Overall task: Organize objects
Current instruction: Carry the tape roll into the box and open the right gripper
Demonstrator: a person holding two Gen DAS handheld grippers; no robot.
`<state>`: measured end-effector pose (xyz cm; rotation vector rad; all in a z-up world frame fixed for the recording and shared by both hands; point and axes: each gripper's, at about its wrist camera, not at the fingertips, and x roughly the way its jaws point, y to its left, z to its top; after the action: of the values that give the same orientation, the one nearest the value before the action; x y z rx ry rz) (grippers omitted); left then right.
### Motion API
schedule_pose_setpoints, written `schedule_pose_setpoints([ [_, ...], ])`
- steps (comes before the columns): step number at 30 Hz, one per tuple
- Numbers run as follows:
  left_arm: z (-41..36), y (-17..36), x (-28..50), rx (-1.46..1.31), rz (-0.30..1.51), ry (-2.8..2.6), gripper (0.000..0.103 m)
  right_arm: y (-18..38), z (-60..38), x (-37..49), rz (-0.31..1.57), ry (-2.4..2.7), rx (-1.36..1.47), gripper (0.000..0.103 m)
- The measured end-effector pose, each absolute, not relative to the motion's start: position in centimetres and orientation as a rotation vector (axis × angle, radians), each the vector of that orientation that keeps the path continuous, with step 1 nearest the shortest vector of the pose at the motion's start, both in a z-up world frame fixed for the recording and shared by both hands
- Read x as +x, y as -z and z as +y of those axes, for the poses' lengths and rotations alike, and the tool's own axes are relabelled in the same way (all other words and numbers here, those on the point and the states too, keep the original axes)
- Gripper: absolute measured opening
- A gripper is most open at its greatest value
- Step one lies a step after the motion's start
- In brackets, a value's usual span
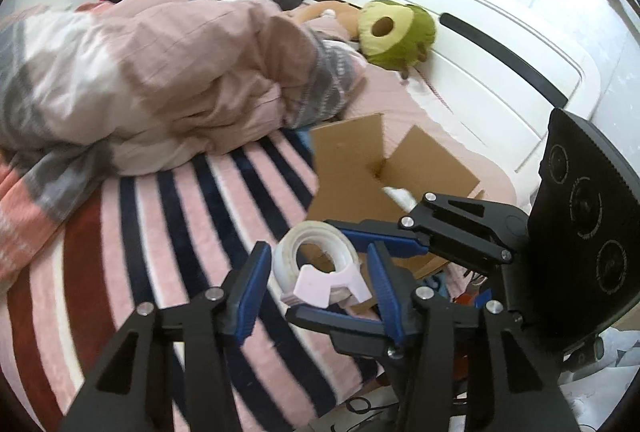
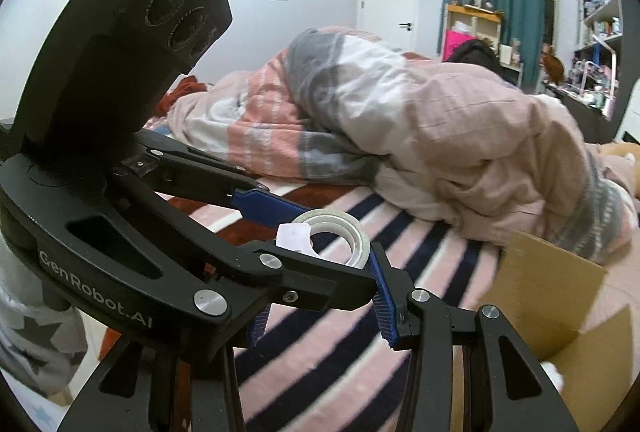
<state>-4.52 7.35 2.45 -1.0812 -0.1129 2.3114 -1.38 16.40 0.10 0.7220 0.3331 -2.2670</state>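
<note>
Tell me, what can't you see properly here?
Cardboard box inside: left wrist view, its flaps and the right gripper cover it.
Who grips the tape roll: both views, crossing fingers hide the contact.
Brown plush: left wrist view, mostly behind the quilt and avocado plush.

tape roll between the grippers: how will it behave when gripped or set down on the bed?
The tape roll is probably light and fairly stiff, being a thin hollow ring, though squeezing across the hole might flex it. Its smooth sides may slip in a grip. On edge it would likely roll, but its clip and the soft blanket should damp that.
</note>
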Motion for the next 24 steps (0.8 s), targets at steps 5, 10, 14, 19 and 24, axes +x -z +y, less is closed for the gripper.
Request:
schedule_pose_setpoints([
  [5,11.6,-3.3,-5.5,-1.075,-0.063,-2.279,0.047,-0.9,20.3,-1.5,0.305,2.32,0.723,0.039],
  [10,15.8,-3.5,-6.9,-1.081,-0.018,-2.239,0.047,-1.2,24.3,-2.2,0.282,2.369,0.732,0.039],
  [14,18.3,-3.0,-8.0,-1.097,-0.017,-2.205,0.047,-0.9,26.9,-3.1,0.246,2.402,0.758,0.039],
  [19,20.7,-2.1,-9.2,-1.122,0.003,-2.177,0.047,-0.3,29.5,-4.1,0.227,2.423,0.789,0.039],
  [24,22.3,-1.2,-10.0,-1.152,0.031,-2.183,0.047,0.7,31.2,-5.0,0.179,2.431,0.828,0.039],
])
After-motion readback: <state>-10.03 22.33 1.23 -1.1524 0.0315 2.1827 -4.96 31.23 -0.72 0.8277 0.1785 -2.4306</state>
